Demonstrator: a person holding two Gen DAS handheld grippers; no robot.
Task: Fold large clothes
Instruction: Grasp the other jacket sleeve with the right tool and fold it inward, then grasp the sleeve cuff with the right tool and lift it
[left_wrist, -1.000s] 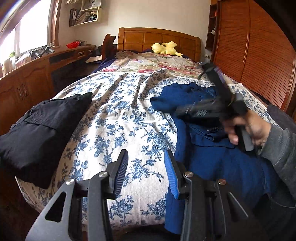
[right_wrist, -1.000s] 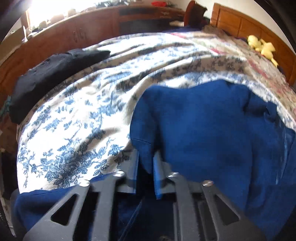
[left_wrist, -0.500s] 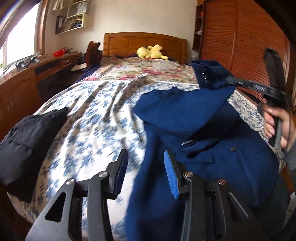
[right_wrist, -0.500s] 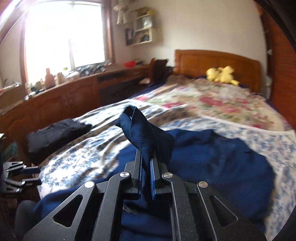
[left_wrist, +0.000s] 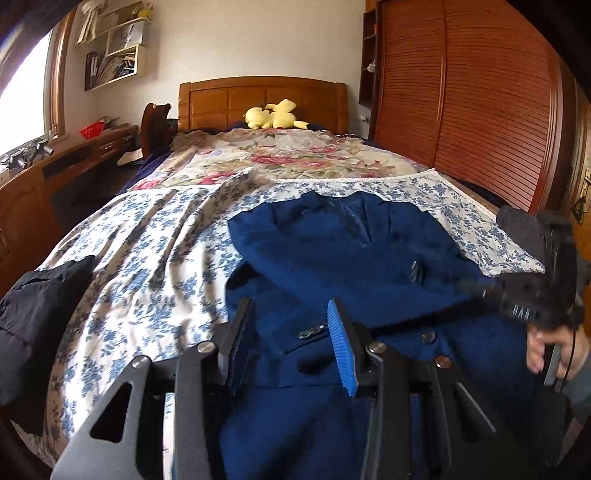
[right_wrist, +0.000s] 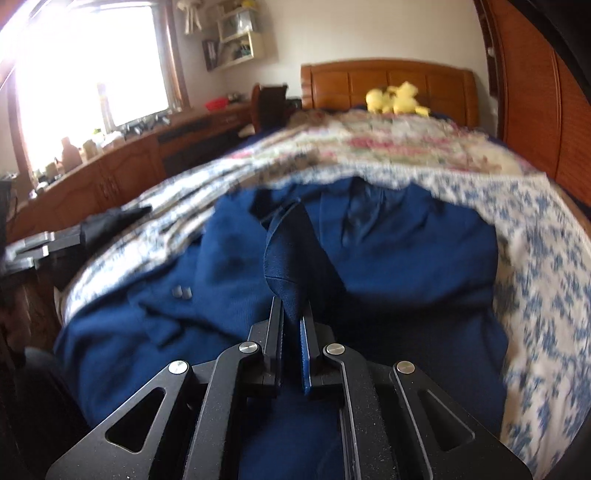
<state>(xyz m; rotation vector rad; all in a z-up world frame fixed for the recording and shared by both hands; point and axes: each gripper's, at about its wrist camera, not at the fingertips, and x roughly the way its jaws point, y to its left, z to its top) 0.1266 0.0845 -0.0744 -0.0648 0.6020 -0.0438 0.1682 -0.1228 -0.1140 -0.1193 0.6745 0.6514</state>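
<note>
Dark-blue buttoned coat (left_wrist: 354, 258) rumpled on bed, corner pinched in right claw (right_wrist: 291, 321)

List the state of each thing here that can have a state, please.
left gripper: open, empty, above the coat
right gripper: shut on a coat fold
blue coat: spread on the bed, partly folded
black garment: folded, at the bed's edge

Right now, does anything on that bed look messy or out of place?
Mostly the blue coat: it lies rumpled, one part folded across, its tip pinched in the right hand-held gripper. The floral sheet beneath is wrinkled. Nothing looks spilled or damaged.
</note>
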